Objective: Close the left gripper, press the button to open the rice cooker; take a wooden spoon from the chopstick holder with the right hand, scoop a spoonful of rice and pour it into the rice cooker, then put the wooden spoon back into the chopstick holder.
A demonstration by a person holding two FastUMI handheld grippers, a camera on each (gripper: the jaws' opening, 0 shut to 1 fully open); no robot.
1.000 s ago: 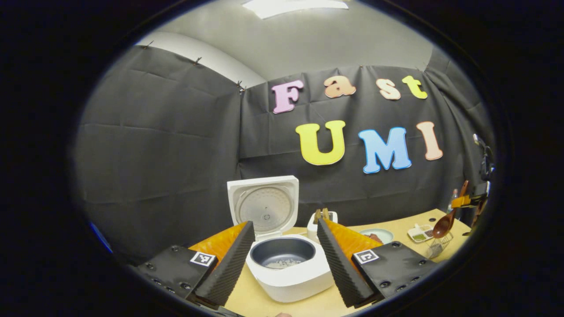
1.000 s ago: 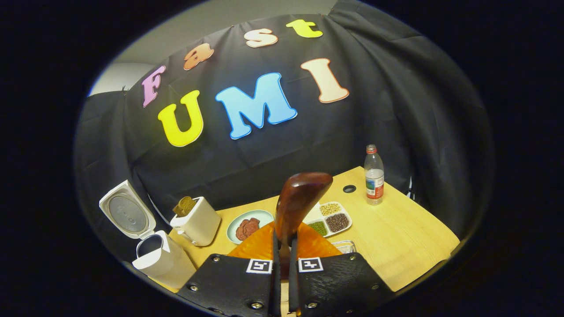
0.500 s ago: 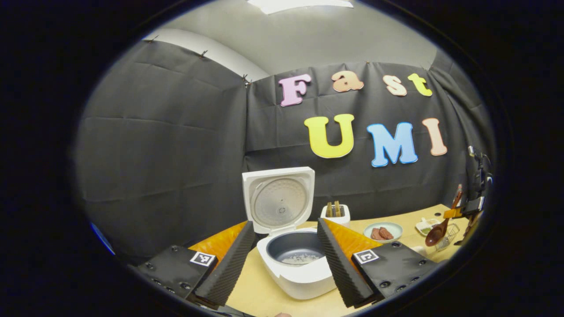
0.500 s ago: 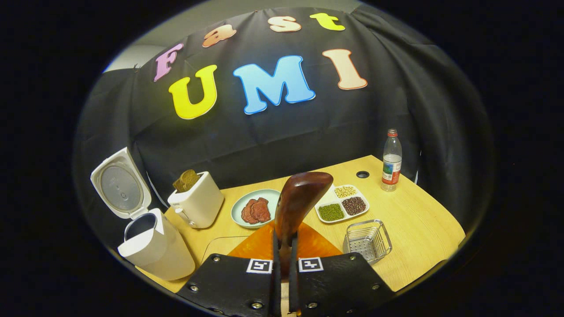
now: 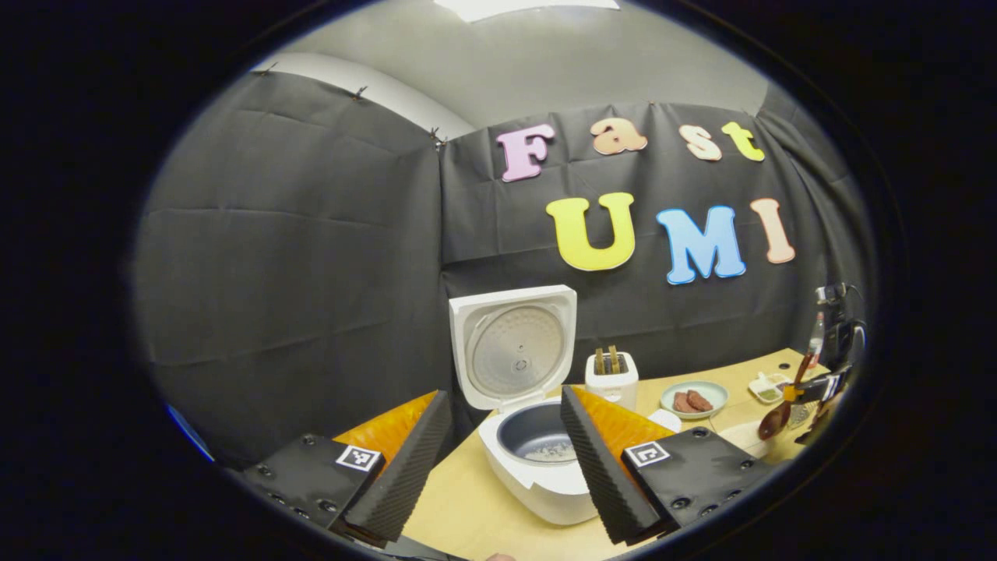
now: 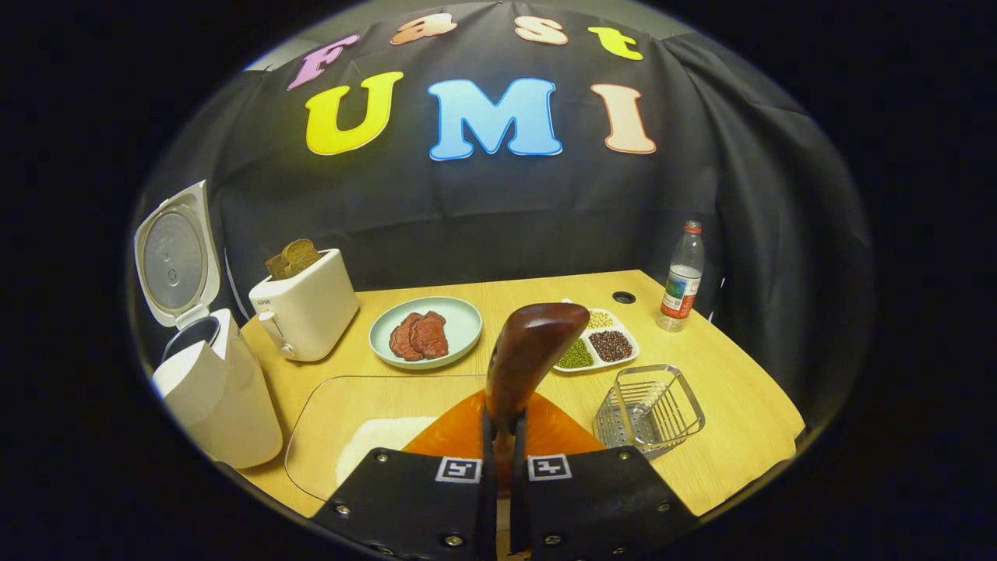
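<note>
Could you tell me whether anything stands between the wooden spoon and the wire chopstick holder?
Nothing visible does: the wooden spoon sits clamped in the right hand-held gripper, and the empty chopstick holder stands open-topped just right of it.

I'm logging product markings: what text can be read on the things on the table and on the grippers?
Label on the water bottle: too small to read.
Mark on the toaster: blurred, unreadable.
square markers on the right gripper: patterns, no words.
</note>
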